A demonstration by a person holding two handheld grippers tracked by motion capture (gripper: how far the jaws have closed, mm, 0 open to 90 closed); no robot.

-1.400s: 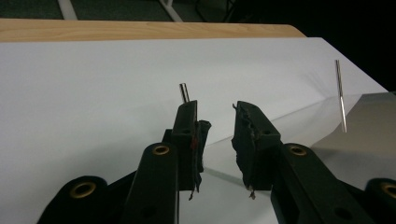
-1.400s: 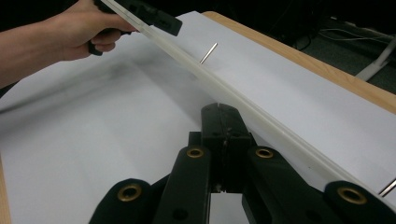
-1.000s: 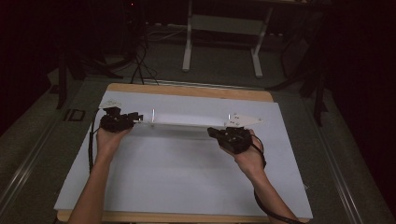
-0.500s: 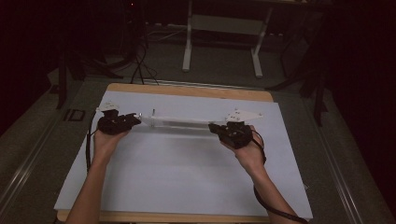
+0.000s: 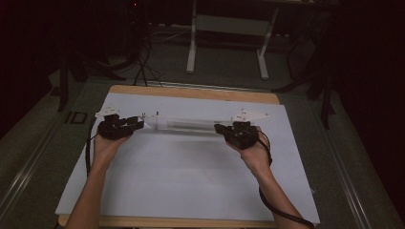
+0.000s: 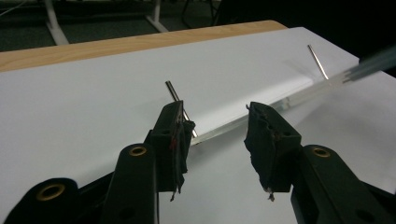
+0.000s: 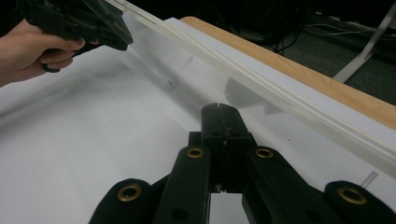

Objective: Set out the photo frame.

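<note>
From above, a long clear tube (image 5: pixel 184 125) lies across the far half of the white sheet (image 5: pixel 191 191) on the wooden table (image 5: pixel 191 91), stretched between the two hands. The left gripper (image 5: pixel 136 123) sits at its left end, the right gripper (image 5: pixel 222 128) at its right.

In the left gripper view the jaws stand apart and have just been opening; the tube (image 6: pixel 280 103) runs off between them, its thin metal pin (image 6: pixel 180 106) just beside the left pad, nothing pinched.

In the right gripper view the jaws are pressed together on nothing, the tube (image 7: pixel 280 93) passing just beside them.

I judge this is the letting-go step after laying the tube down. Next, the left hand should back off straight, without nudging the pin.
</note>
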